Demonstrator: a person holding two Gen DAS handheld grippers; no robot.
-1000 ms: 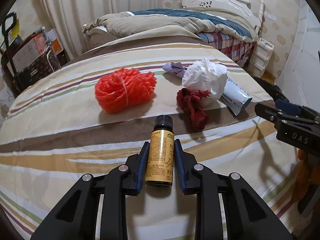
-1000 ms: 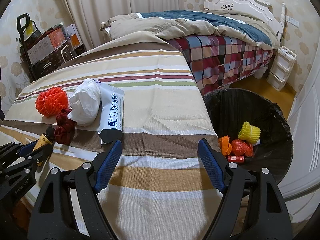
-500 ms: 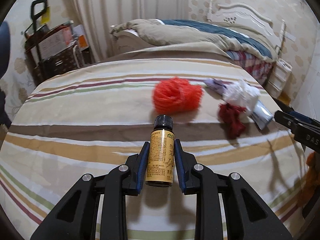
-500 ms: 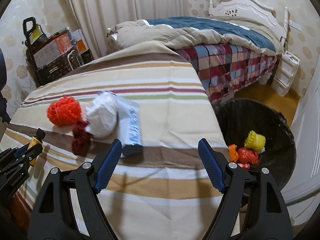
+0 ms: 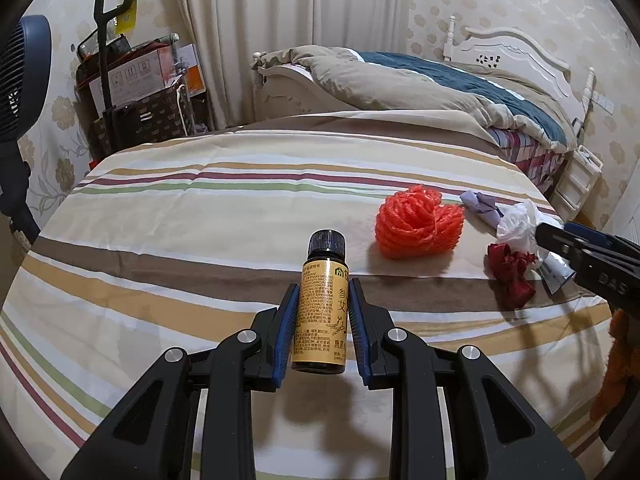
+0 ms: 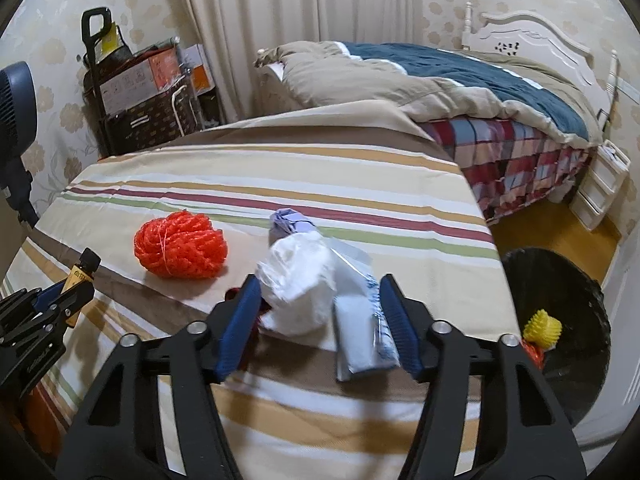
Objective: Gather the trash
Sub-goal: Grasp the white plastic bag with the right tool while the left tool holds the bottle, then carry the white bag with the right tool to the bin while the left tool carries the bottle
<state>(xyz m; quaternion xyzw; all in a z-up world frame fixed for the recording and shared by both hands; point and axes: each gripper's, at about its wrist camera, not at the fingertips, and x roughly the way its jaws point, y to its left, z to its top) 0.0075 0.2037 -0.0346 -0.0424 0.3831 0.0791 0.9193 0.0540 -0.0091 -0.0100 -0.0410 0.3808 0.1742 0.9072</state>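
The round black-lined trash bin (image 6: 560, 312) stands on the wooden floor at the right of the striped cloth-covered desk (image 6: 280, 184); inside it lie a yellow foam fruit net (image 6: 542, 322) and, just beside it, an orange-red item only partly visible. The left gripper (image 5: 322, 322) is clenched on a small amber glass bottle with a black cap and yellow label (image 5: 322, 312), held upright between its blue pads above the desk. The right gripper (image 6: 318, 322) has its jaws part closed; they have just been closing, and between them sit a crumpled white plastic bag (image 6: 298, 290) and a silver-white foil pouch with blue print (image 6: 360, 336). Whether the pads press on these I cannot tell. A dark red crumpled wrapper (image 5: 512, 276) lies against the white bag, a pale purple paper scrap (image 5: 480, 206) lies behind it, and an orange foam net ball (image 5: 418, 224) rests on the desk, near but apart from the pile. Compared with a second ago, the left wrist view has swung leftward: the orange ball and the pile now sit at its right side, and the grip on the bottle is unchanged. In the right wrist view the pile, formerly ahead and to the left of wide-open jaws, now lies between them, and the bin has shifted toward the right edge.
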